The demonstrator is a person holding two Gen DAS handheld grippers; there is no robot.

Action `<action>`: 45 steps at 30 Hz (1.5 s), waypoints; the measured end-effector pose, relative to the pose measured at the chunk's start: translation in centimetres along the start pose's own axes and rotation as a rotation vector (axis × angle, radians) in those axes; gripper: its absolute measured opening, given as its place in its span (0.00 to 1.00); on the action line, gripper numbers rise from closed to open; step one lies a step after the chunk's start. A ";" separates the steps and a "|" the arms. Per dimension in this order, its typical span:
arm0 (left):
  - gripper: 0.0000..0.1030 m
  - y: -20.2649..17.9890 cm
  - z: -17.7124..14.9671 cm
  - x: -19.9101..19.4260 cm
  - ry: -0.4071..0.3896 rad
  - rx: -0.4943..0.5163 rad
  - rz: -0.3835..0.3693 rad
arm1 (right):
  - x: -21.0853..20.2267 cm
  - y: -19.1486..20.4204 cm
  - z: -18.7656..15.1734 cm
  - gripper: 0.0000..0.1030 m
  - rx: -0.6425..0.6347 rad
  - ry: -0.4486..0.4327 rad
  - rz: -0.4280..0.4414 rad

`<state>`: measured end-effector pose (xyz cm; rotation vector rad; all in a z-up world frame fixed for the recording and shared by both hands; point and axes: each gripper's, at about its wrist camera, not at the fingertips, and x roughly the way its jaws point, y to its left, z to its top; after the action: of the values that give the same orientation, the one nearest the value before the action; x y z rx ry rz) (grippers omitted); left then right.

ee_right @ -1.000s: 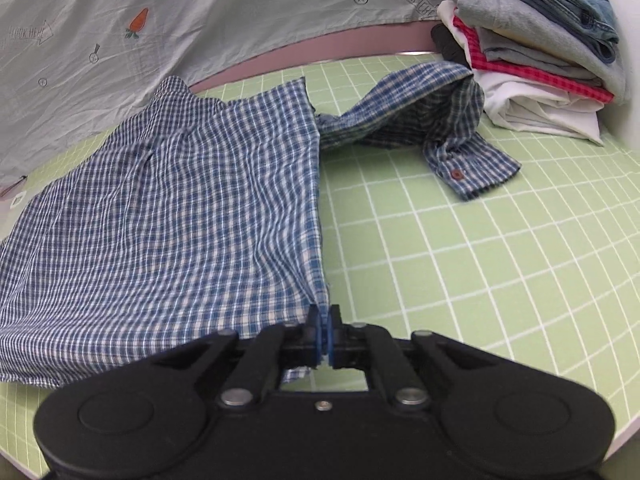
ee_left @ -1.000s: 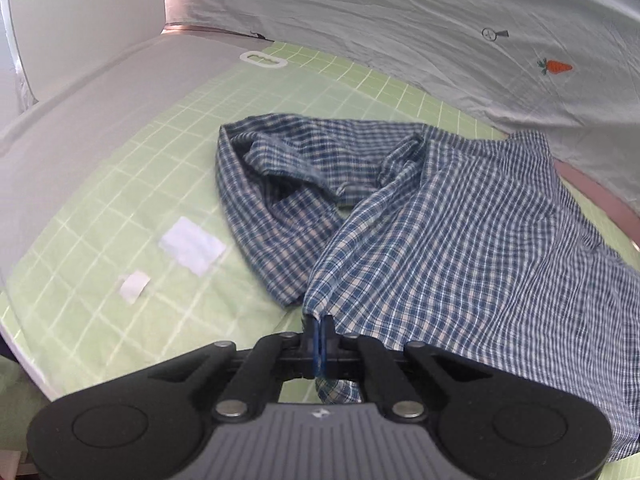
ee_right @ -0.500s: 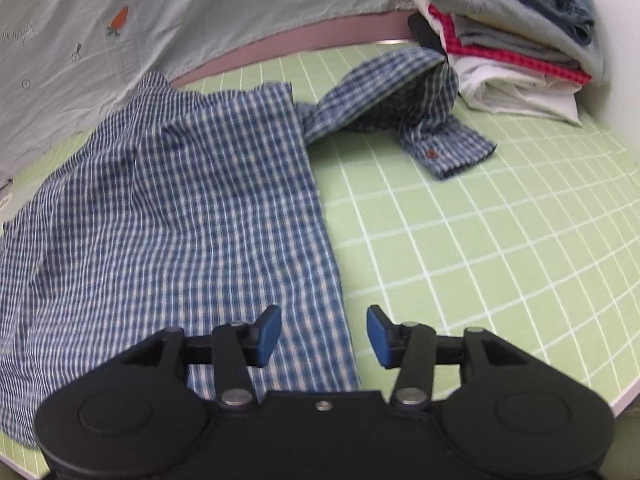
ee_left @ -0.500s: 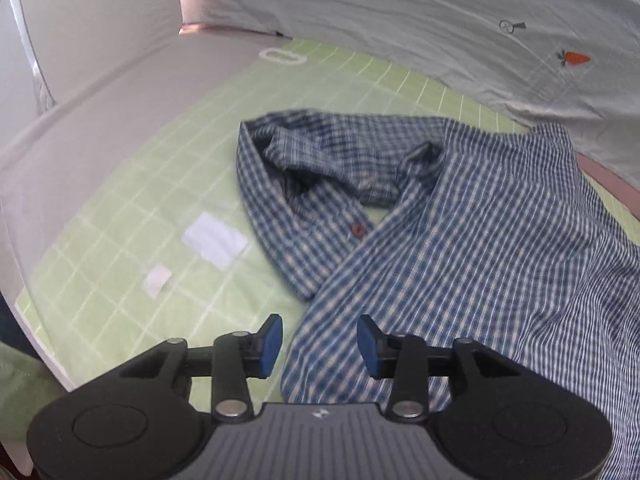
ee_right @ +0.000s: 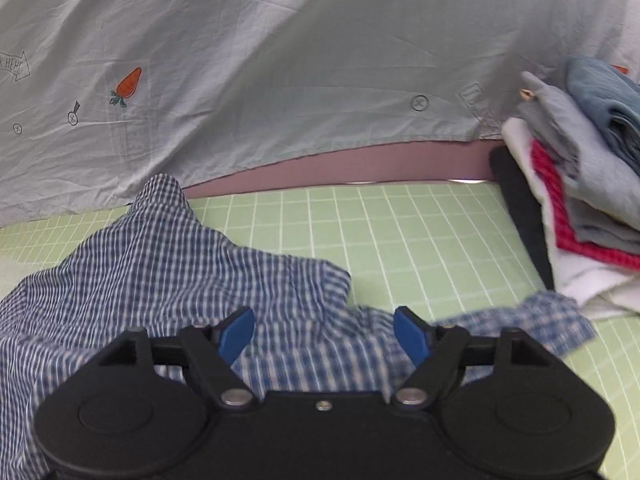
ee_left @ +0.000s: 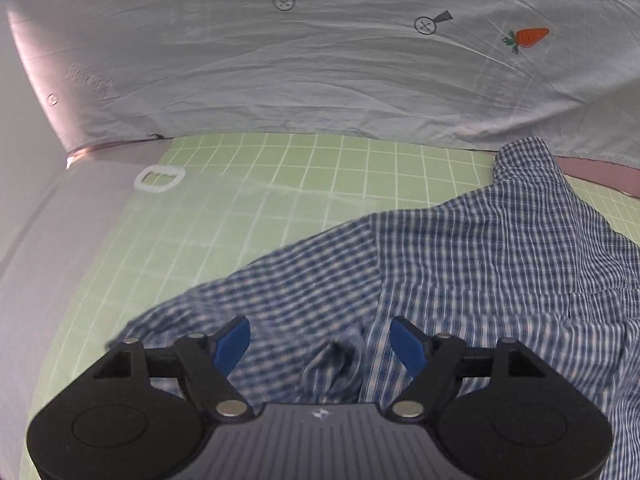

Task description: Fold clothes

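Left tongs (ee_left: 320, 340), right tongs (ee_right: 324, 336): black bodies, blue pads, silver screws.

Green cutting mat (ee_left: 280, 208) with a white grid, bearing a white loop marking (ee_left: 160, 178) near its far left corner. Behind it hangs a pale grey sheet (ee_left: 320, 72) printed with an orange carrot (ee_left: 530, 37) and small circled crosses (ee_left: 284, 1).

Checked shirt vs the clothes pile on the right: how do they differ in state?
The checked shirt lies rumpled and spread over the mat; the pile is folded and stacked. The shirt is one blue-white check; the pile mixes denim, grey, red, white and black. The shirt sits under both open grippers; the pile stands apart at the right edge. Both rest on the mat.
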<state>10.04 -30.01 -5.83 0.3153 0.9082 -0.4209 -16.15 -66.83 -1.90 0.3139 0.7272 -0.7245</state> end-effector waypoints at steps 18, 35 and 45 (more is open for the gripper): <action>0.87 -7.2 6.5 12.7 0.033 0.277 -0.266 | 15.8 6.8 2.4 0.80 -0.297 0.132 0.107; 0.00 -11.0 14.4 11.3 -0.224 0.257 -0.185 | 17.2 8.3 10.6 0.00 -0.263 -0.088 0.150; 0.59 -8.7 9.5 13.0 -0.033 0.200 -0.238 | 17.2 6.2 8.4 0.66 -0.185 0.004 0.122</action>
<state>19.55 -44.57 -11.65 0.3835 0.8760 -0.7378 1.23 -74.95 -7.79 0.1895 0.7664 -0.5367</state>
